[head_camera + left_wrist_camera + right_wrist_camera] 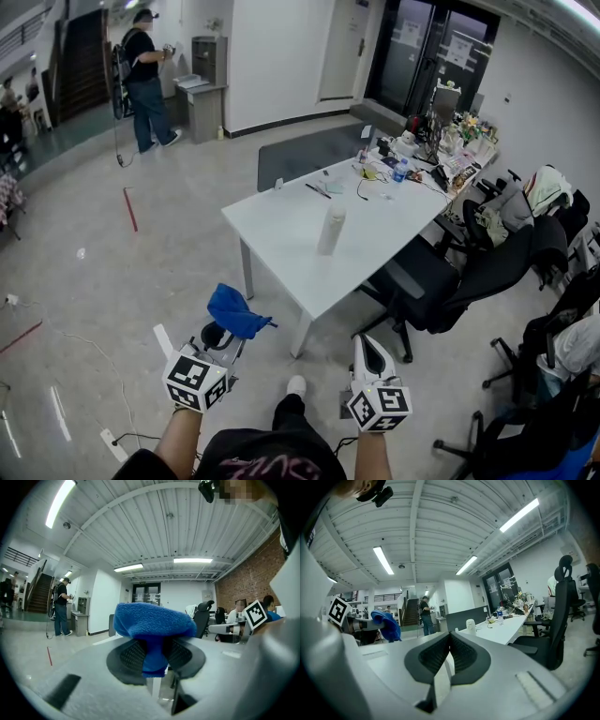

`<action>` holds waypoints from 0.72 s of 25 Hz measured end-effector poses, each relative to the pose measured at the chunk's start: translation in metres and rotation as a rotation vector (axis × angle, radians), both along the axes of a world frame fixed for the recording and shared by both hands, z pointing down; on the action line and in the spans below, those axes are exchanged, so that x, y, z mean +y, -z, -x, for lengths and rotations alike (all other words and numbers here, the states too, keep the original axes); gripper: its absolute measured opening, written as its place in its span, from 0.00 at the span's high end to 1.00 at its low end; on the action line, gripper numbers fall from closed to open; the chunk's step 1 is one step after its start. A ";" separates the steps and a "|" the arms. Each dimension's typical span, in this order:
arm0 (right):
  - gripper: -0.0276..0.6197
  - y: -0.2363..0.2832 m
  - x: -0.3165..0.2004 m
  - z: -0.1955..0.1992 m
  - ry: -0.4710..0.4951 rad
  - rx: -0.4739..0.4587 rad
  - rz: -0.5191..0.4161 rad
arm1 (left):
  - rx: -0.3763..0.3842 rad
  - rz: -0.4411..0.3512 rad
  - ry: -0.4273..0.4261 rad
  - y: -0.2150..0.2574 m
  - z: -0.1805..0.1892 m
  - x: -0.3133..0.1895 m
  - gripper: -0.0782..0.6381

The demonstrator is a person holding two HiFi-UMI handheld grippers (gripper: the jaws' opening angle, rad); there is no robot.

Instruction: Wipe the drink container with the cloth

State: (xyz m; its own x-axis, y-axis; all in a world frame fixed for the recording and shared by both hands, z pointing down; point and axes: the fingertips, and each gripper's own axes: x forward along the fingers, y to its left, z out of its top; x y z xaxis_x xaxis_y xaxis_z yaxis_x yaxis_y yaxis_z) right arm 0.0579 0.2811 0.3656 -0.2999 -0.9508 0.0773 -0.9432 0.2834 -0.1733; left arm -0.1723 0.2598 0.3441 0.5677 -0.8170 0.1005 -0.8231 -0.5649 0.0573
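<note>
A white drink container (pixel 330 231) stands upright near the middle of the white table (pixel 281 234); the right gripper view shows it small and far off as the container (pixel 470 626). My left gripper (pixel 228 330) is shut on a blue cloth (pixel 236 312), which bulges over its jaws as the cloth (pixel 154 623) in the left gripper view. My right gripper (pixel 368 353) is shut with nothing between its jaws, seen again as the gripper (pixel 450 653). Both grippers hang low in front of the table's near corner, well short of the container.
Black office chairs (pixel 441 286) crowd the table's right side. Clutter with a water bottle (pixel 400 171) covers the table's far end. A person (pixel 145 80) stands far off by a grey cabinet (pixel 204 98). Cables (pixel 112 412) lie on the floor at the left.
</note>
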 end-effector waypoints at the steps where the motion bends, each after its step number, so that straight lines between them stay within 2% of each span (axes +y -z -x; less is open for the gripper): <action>1: 0.96 -0.001 -0.006 0.000 0.002 -0.003 0.003 | -0.002 0.003 0.001 -0.001 0.000 -0.006 0.75; 18: 0.96 -0.019 -0.096 -0.016 0.013 -0.018 0.056 | -0.018 0.067 -0.011 -0.021 -0.019 -0.095 0.75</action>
